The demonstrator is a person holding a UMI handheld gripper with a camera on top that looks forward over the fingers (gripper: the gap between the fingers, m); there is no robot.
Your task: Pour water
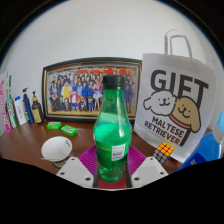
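A green plastic bottle (112,125) with a dark cap and a white label stands upright between my fingers, filling the middle of the view. My gripper (112,174) is shut on its lower body, with the magenta pads (89,159) pressed against both sides. The bottle's base is hidden low between the fingers. A white cup (56,150) sits on the brown table just left of the left finger.
A framed group photo (78,90) leans against the wall behind the bottle. A white "GIFT" paper bag (178,105) stands to the right, with a colour cube (165,152) by it. Two small green blocks (62,129) and several bottles (27,108) lie to the left.
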